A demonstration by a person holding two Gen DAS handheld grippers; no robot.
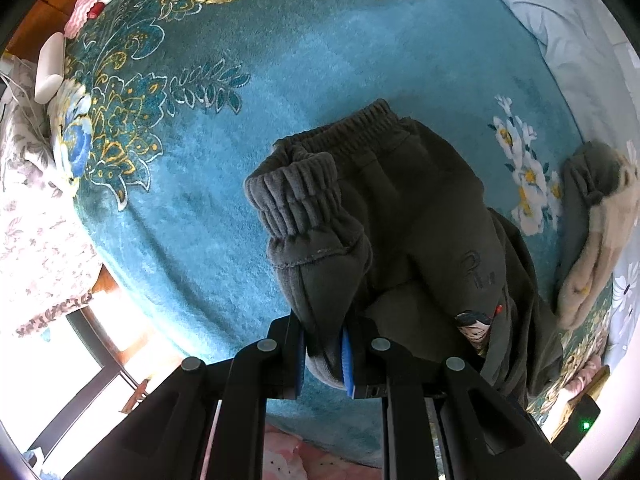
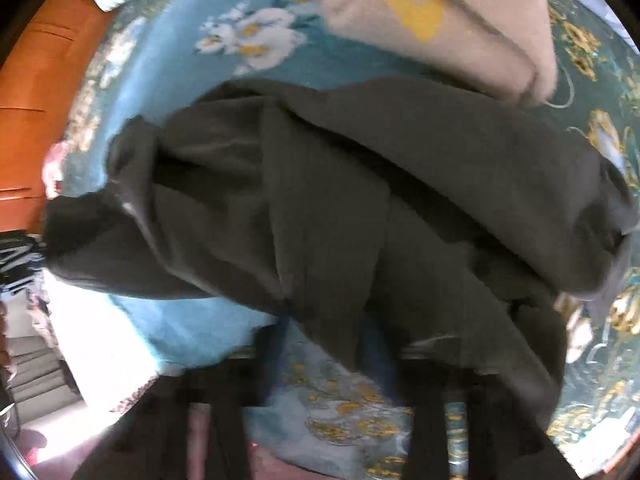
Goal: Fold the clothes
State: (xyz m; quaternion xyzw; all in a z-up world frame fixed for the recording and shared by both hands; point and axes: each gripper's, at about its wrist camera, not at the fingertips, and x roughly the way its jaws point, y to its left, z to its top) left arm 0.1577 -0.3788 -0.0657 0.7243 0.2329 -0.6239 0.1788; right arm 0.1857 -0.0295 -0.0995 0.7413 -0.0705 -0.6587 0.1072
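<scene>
A teal flowered blanket point(image 1: 280, 80) covers the bed, with orange-brown wood furniture point(image 2: 36, 80) beside it and a pale blue quilt point(image 1: 560, 20) at its edge. Two garments lie on it: dark grey trousers point(image 1: 420, 200) in the middle and a beige garment point(image 2: 440, 20) just beside them. The left gripper point(image 1: 324, 354) pinches a ribbed trouser cuff point(image 1: 296, 192), seen only in the left wrist view; the right wrist view is blurred, so whether the right gripper point(image 2: 328, 344) is open or closed cannot be told.

Faint embroidered script on dark grey trousers point(image 1: 420, 216), illegible, no other text
</scene>
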